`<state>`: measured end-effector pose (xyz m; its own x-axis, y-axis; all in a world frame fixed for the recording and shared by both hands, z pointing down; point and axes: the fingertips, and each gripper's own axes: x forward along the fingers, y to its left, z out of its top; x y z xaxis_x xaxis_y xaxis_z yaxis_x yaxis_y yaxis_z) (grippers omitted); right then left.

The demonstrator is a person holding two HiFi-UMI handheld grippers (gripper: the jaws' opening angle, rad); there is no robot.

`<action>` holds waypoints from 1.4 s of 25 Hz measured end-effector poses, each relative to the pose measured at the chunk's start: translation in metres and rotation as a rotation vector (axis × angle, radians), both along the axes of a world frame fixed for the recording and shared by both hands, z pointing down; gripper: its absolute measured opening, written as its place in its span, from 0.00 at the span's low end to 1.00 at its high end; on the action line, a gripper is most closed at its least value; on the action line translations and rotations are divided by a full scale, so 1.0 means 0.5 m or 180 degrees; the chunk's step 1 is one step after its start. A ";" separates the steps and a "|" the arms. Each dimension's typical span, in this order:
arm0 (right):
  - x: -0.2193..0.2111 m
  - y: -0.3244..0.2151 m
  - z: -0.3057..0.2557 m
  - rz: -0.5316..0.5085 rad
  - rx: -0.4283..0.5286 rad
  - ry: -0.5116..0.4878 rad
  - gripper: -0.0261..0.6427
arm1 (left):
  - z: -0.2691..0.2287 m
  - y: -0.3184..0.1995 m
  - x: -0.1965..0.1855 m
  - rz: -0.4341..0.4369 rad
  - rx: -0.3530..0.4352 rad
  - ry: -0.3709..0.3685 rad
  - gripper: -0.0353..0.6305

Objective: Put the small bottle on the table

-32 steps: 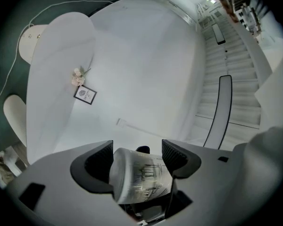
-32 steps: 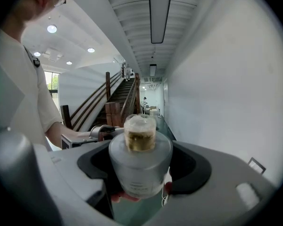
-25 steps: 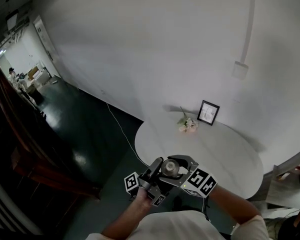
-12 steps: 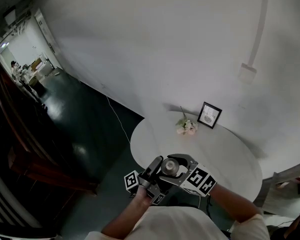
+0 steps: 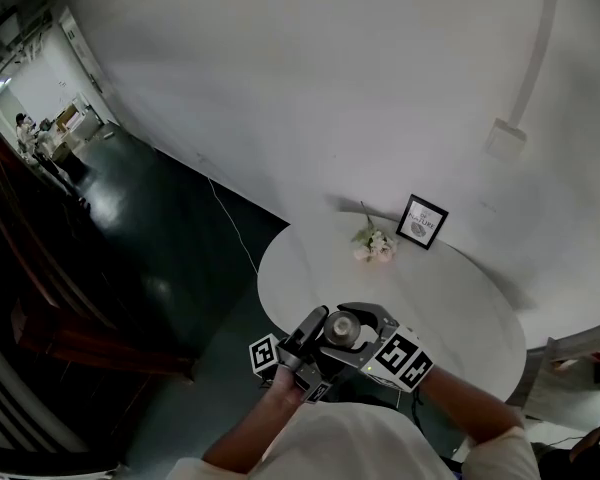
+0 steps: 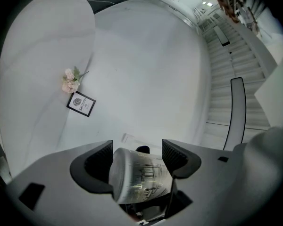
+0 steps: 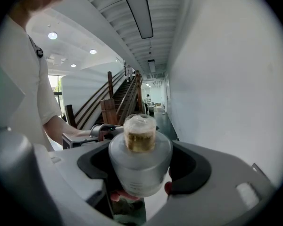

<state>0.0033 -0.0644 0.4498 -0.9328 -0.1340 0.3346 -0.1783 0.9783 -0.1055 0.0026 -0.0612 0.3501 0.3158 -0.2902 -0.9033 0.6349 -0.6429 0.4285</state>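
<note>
The small bottle [image 5: 342, 326] is a frosted jar with a clear cap, held in the air near my chest, short of the round white table [image 5: 450, 308]. My left gripper [image 5: 308, 336] grips it from the left and my right gripper [image 5: 365, 320] curves round it from the right. In the left gripper view the printed bottle [image 6: 141, 175] lies between the left gripper's [image 6: 137, 149] pads, which press on it. The right gripper view shows the bottle [image 7: 139, 166] cap-up, with the right gripper [image 7: 140, 147] closed against its shoulders.
A small bunch of pale flowers [image 5: 372, 246] and a framed picture [image 5: 421, 221] stand at the table's far side by the white wall. A dark floor with a cable [image 5: 235, 233] lies to the left. A wooden stair rail [image 5: 40, 298] runs along the far left.
Both grippers stay together on the bottle. The view has shifted a little, so the table sits slightly further left and nearer in the picture.
</note>
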 end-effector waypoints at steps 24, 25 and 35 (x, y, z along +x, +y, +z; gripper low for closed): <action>-0.145 -0.296 0.181 0.1017 -0.0317 0.0073 0.56 | 0.464 -0.330 -0.144 0.0711 -0.2879 -0.1431 0.53; -0.146 -0.311 0.195 0.1072 -0.0337 0.0072 0.56 | 0.480 -0.337 -0.153 0.0714 -0.2893 -0.1500 0.53; -0.138 -0.452 0.392 0.1613 -0.0523 0.0225 0.56 | 0.607 -0.388 -0.228 0.0804 -0.3105 -0.1801 0.53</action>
